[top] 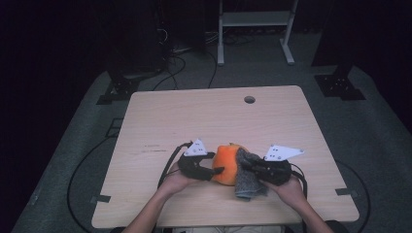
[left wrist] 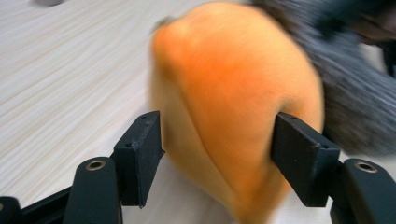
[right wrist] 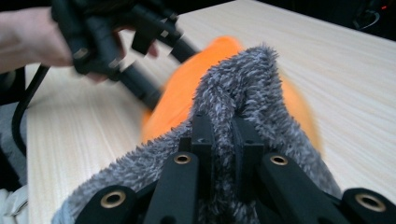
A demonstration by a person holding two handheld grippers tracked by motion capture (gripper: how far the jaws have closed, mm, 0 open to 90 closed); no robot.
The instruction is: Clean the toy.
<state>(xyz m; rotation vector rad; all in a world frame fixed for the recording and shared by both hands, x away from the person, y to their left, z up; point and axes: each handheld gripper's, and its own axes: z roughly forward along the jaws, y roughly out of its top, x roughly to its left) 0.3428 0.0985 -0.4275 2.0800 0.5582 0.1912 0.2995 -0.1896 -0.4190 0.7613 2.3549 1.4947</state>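
An orange plush thing [top: 225,164] sits at the table's near middle, and a grey fuzzy sock [top: 248,183] is draped against its right side. In the left gripper view the orange plush thing [left wrist: 233,102] is blurred. It stands between the jaws of my left gripper [left wrist: 217,149], and both pads touch its sides. My left gripper [top: 217,171] comes in from the left. My right gripper [right wrist: 223,128] is shut on a fold of the grey sock [right wrist: 243,79], pinching it tight. My right gripper [top: 246,166] reaches in from the right.
The light wooden table [top: 194,111] has a round cable hole [top: 249,99] near its far edge. Cables trail from both grippers over the near edge. A white metal frame [top: 255,29] and black stands are on the floor beyond the table.
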